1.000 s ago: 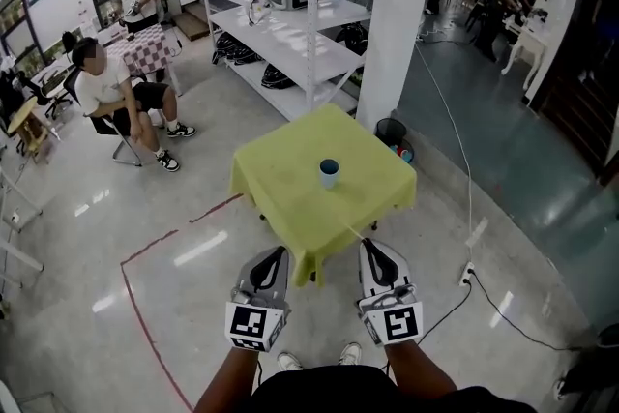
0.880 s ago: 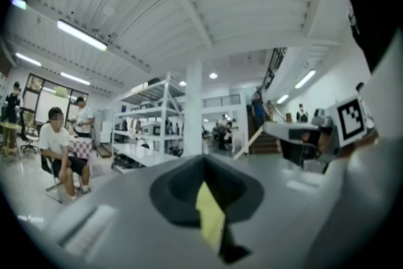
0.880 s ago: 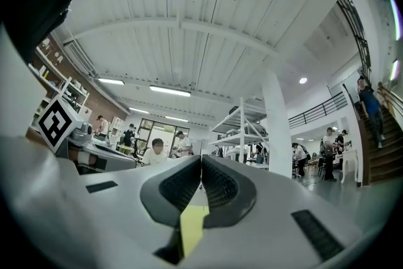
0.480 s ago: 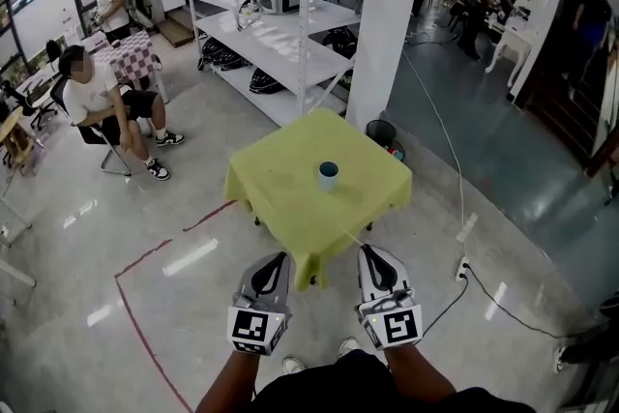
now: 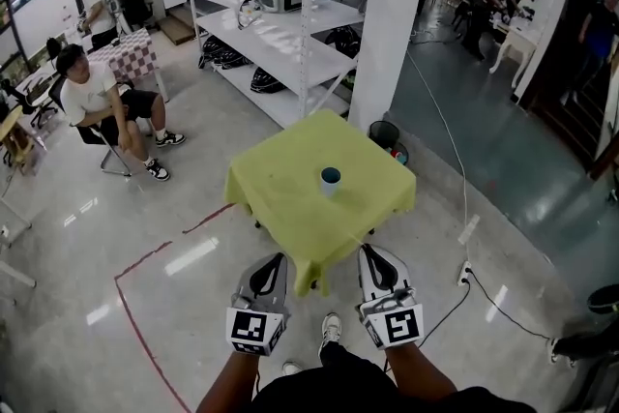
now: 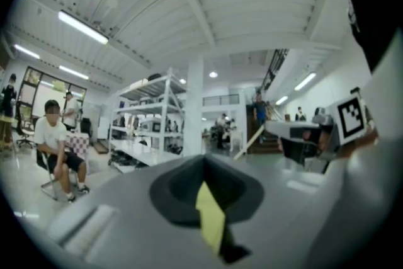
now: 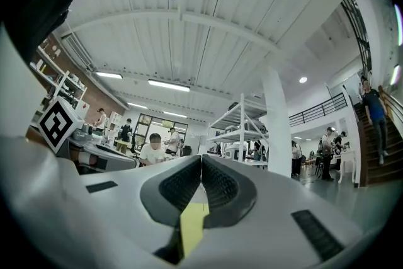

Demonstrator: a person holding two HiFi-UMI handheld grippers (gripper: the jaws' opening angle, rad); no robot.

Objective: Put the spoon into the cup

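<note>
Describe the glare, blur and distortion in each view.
Head view: sharp, fisheye bends the shelving, ceiling-light glare streaks the floor. Left gripper view: soft, left tongs blurred up close, dark round vignette. Right gripper view: crisper, right tongs sharp, same vignette.

We hold the left gripper (image 5: 278, 258) and right gripper (image 5: 369, 253) side by side, near our body. Both pairs of jaws are pressed together.

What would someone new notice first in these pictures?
A yellow-green table stands in the middle of the shiny floor, with a blue cup near its centre. At the bottom edge, the left gripper and right gripper point toward it, jaws shut and empty.
</note>
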